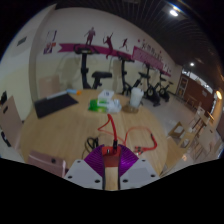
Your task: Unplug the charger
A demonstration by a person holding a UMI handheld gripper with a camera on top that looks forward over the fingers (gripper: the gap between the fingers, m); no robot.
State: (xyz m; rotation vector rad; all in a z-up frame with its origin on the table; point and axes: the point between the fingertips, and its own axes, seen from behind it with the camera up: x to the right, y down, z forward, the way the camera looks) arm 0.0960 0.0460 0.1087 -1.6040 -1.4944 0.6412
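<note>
Claw (108, 160) open, red cable (108, 126) just ahead on wooden floor (60, 125)

A light wooden floor (70, 125) carries everything here. On it, well beyond the fingers, lies a dark grey mat (56, 104), and further along stand a green object (105, 98) and, just beside it, a white container (135, 97). Exercise machines (155, 85) stand on the floor near the far wall. A red cable (108, 128) trails across the boards just ahead of the fingers
</note>
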